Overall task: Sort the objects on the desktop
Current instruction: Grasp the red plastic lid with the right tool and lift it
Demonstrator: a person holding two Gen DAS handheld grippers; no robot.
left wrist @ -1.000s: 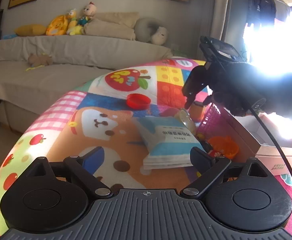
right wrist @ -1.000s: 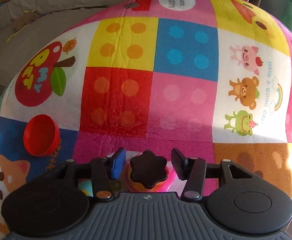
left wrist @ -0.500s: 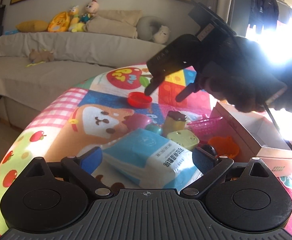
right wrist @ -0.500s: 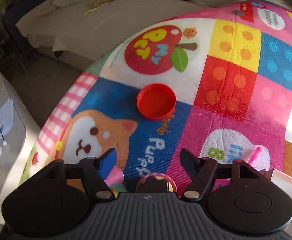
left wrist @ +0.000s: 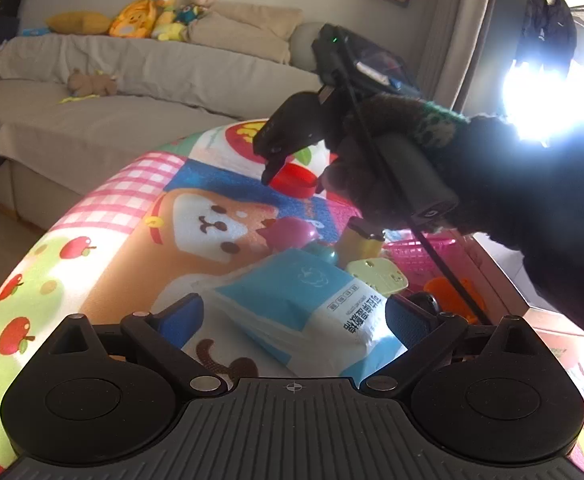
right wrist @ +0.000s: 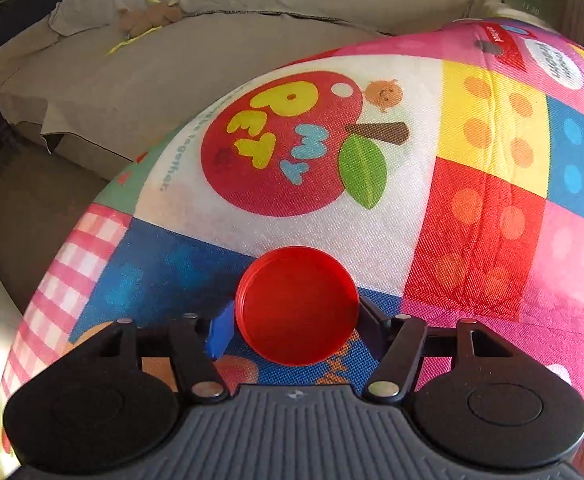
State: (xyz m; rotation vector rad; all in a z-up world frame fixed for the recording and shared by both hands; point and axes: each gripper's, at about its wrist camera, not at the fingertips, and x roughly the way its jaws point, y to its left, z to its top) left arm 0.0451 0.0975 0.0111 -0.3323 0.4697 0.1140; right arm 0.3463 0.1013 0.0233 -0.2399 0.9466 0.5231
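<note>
A red round lid (right wrist: 298, 312) lies open side up on the colourful cloth of the table (right wrist: 472, 220). My right gripper (right wrist: 294, 320) straddles it with closing jaws, and both pads sit against its rim. In the left wrist view the same gripper (left wrist: 294, 182), held in a dark-gloved hand, points down at the lid (left wrist: 298, 180). A blue-and-white tissue pack (left wrist: 312, 312) lies flat between the wide-open fingers of my left gripper (left wrist: 296, 318). The left blue pad (left wrist: 184, 318) stands apart from the pack.
Behind the pack sit a pink round toy (left wrist: 290, 232), a yellow block with a brown top (left wrist: 362, 240) and a pale green piece (left wrist: 376, 276). A pink basket (left wrist: 424, 256), an orange thing (left wrist: 448, 300) and a cardboard box (left wrist: 552, 336) stand at the right. A beige sofa (left wrist: 92, 112) lies beyond the table edge.
My right gripper left the toys by the basket, swung across the table to the red lid, opened wide and came down around it. The tissue pack now lies nearer, between my left fingers.
</note>
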